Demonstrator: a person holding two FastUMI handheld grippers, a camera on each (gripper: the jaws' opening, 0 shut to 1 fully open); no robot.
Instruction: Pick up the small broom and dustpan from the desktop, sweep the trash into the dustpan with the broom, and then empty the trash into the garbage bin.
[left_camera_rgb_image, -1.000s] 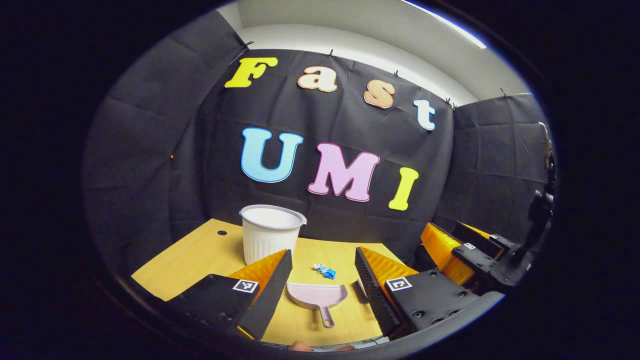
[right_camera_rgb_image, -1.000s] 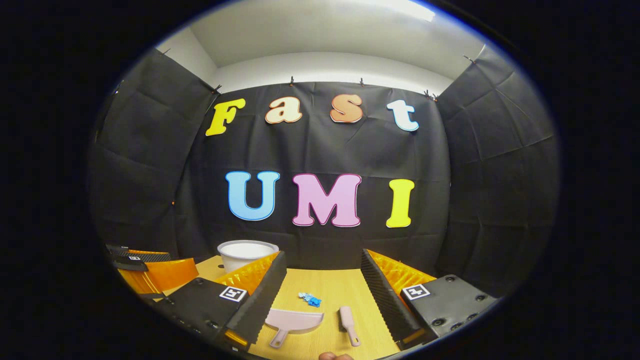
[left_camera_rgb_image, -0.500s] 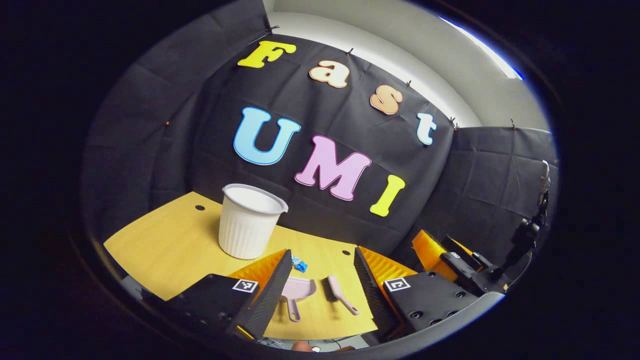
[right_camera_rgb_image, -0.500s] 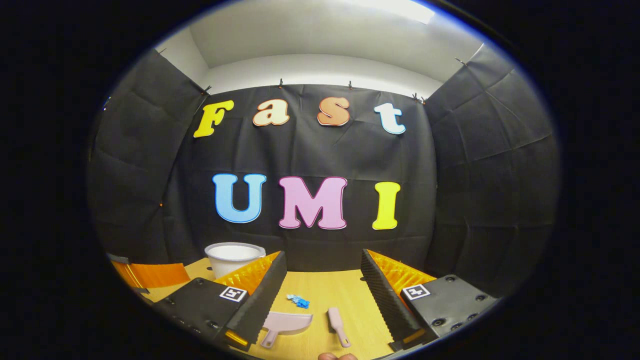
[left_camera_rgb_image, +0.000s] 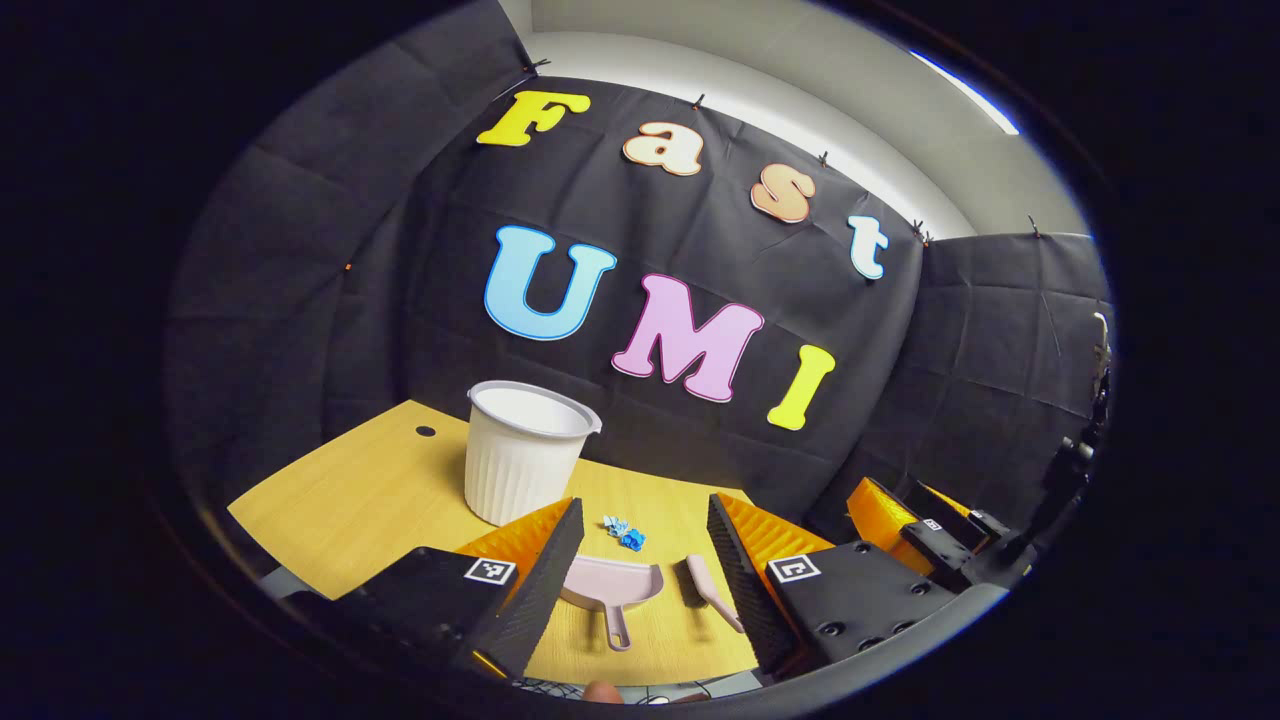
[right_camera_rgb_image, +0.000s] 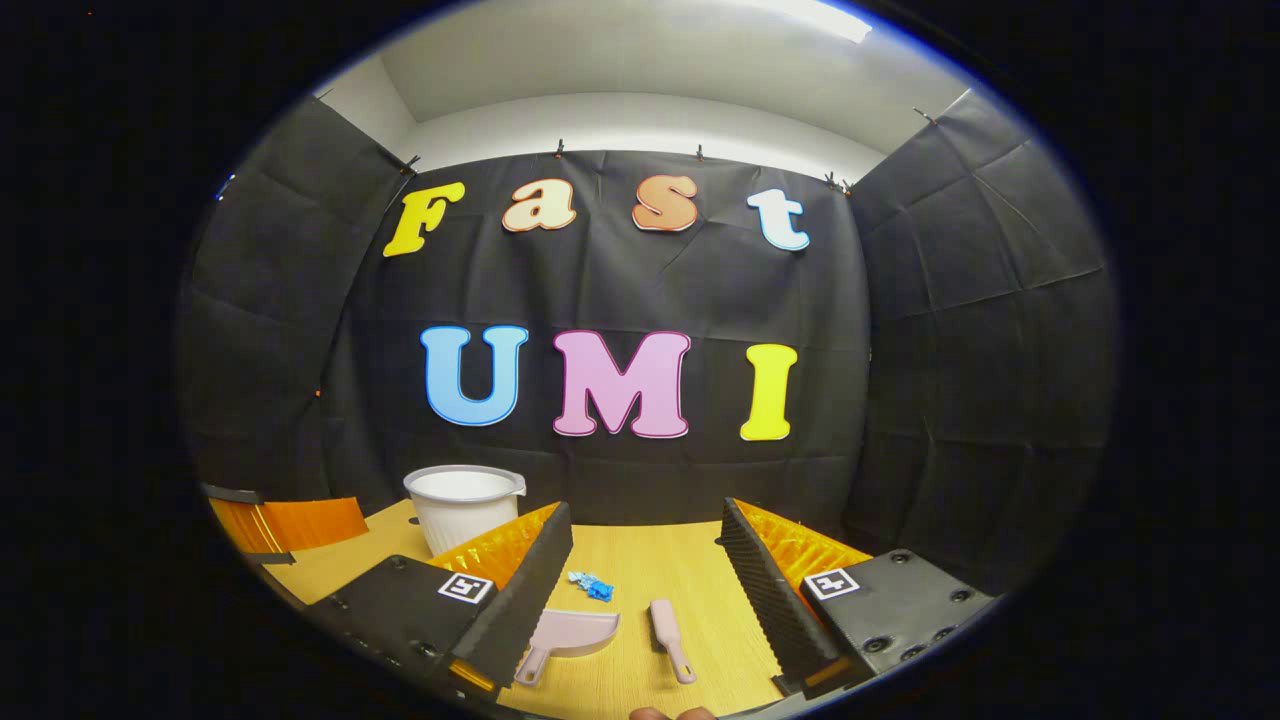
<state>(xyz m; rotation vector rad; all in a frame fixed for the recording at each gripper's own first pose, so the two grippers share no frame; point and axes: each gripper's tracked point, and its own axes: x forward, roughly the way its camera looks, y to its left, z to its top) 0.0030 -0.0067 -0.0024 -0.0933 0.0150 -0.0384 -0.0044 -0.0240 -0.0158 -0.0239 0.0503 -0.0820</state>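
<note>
A small pink dustpan (left_camera_rgb_image: 612, 588) (right_camera_rgb_image: 575, 634) lies on the wooden desktop (left_camera_rgb_image: 370, 490) (right_camera_rgb_image: 650, 565), handle toward me. The small pink broom (left_camera_rgb_image: 708, 588) (right_camera_rgb_image: 668, 634) lies just right of it. A little heap of blue and white trash (left_camera_rgb_image: 624, 533) (right_camera_rgb_image: 591, 584) sits beyond the dustpan. The white ribbed garbage bin (left_camera_rgb_image: 525, 464) (right_camera_rgb_image: 462, 505) stands upright at the back left. My left gripper (left_camera_rgb_image: 640, 570) hangs open above the dustpan and broom. My right gripper (right_camera_rgb_image: 645, 575) is open too, above the same things, holding nothing. The right gripper (left_camera_rgb_image: 940, 535) also appears at the left gripper view's right edge.
A round cable hole (left_camera_rgb_image: 425, 431) marks the desk's back left part. The booth's black cloth wall rises close behind the bin. The desk's near edge (left_camera_rgb_image: 640, 680) lies just below the dustpan handle. A fingertip (right_camera_rgb_image: 672, 713) shows at the bottom.
The left gripper view has swung and tilted left, then partly back, so the bin and the dustpan shifted. The right gripper drifted slightly. Dustpan, broom and trash lie where they were.
</note>
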